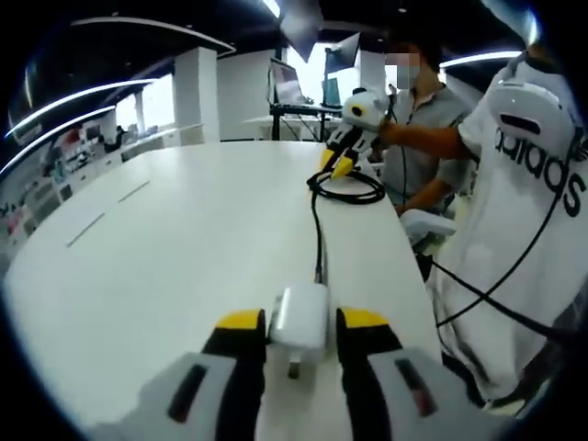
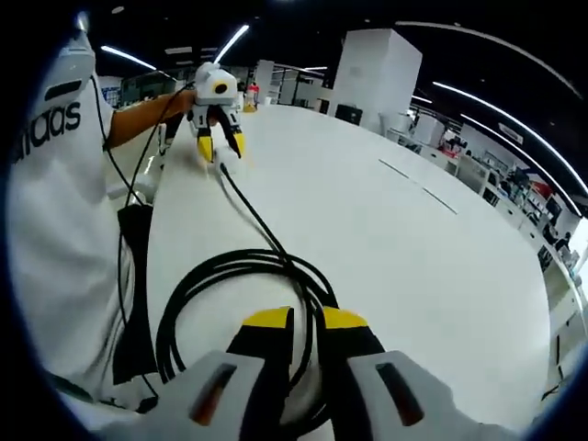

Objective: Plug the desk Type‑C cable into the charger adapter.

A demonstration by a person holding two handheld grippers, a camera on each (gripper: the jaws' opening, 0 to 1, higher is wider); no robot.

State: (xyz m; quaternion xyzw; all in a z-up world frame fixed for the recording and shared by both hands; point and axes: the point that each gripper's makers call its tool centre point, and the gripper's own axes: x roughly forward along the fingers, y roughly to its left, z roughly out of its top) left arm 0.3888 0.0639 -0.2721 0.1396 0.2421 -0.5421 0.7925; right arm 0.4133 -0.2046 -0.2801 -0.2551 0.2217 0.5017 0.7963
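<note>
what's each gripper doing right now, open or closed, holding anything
Left gripper: shut on the adapter, cable trailing from it.
Right gripper: jaws nearly together over the cable coil; a grip on the cable cannot be told.

In the left gripper view, the left gripper [image 1: 300, 323] rises from the bottom centre of the frame, its yellow-tipped jaws set apart and pressed against either side of a white block, while the right gripper [image 1: 342, 165] sits small at upper centre-right, jaws angled downward, carried on a bare forearm [image 1: 418, 136] reaching in from the right. In the right gripper view, the right gripper [image 2: 306, 319] stands at bottom centre with its jaws nearly closed, and the left gripper [image 2: 220, 144] shows at upper left, jaws pointing down, held by a hand [image 2: 186, 99] on an outstretched arm.
</note>
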